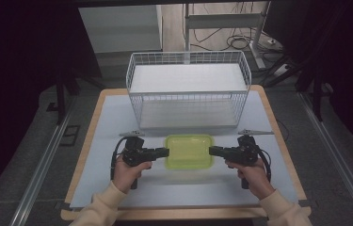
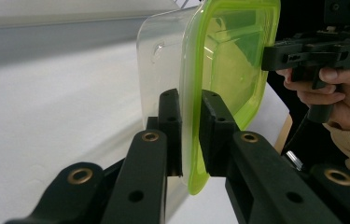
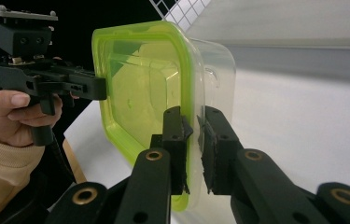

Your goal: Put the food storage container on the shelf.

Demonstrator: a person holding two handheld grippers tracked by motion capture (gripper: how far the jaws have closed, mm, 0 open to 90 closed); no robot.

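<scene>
Clear plastic container (image 1: 188,151) with a glossy lime-green lid (image 2: 224,60), rectangular with rounded corners, sits near the middle of the pale table (image 1: 103,117). Left gripper (image 1: 165,152) clamps the lid rim at its left edge; right gripper (image 1: 212,150) clamps the right edge, jaws narrow on the rim. Just beyond, a white wire basket (image 1: 188,89), open-topped, stands on the far side.
</scene>
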